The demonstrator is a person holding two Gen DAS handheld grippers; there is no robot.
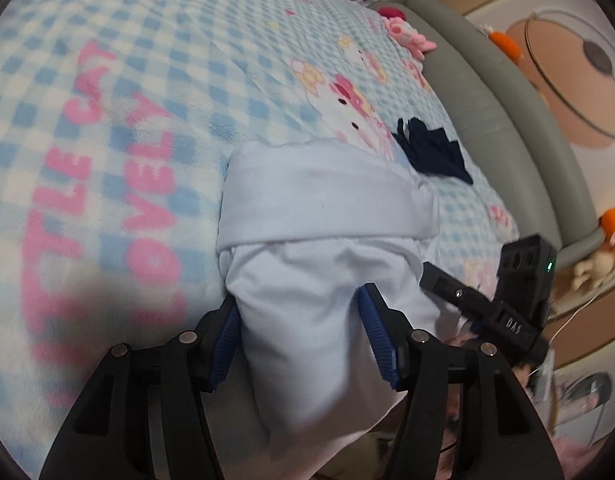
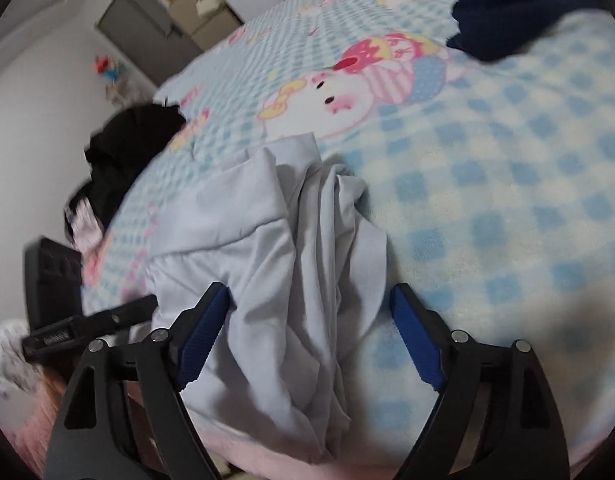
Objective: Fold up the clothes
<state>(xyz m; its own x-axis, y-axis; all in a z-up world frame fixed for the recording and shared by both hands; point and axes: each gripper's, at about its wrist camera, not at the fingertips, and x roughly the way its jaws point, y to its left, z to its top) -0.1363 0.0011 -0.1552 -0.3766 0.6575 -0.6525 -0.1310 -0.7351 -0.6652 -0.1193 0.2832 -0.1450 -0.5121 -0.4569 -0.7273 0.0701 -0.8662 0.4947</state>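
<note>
Garment: a pale blue-white soft cotton garment, partly folded, lies on the near edge of the bed, its lower end hanging over the side
Bedding: a fleecy blue-and-white checked blanket with pink cartoon cats covers the bed under the garment
Left gripper: jaws part-way apart with the garment's bunched near end between the blue ribbed pads; whether they press the cloth I cannot tell
Right gripper: jaws wide apart, straddling a pleated fold of the garment, pads clear of it
Nearby: a dark navy cloth lies on the blanket just beyond the garment, to the right
Risk: the hanging end may drag the garment off the bed if both grippers let go
Risk: a grab at the pleats may catch one layer only and undo the fold
</note>
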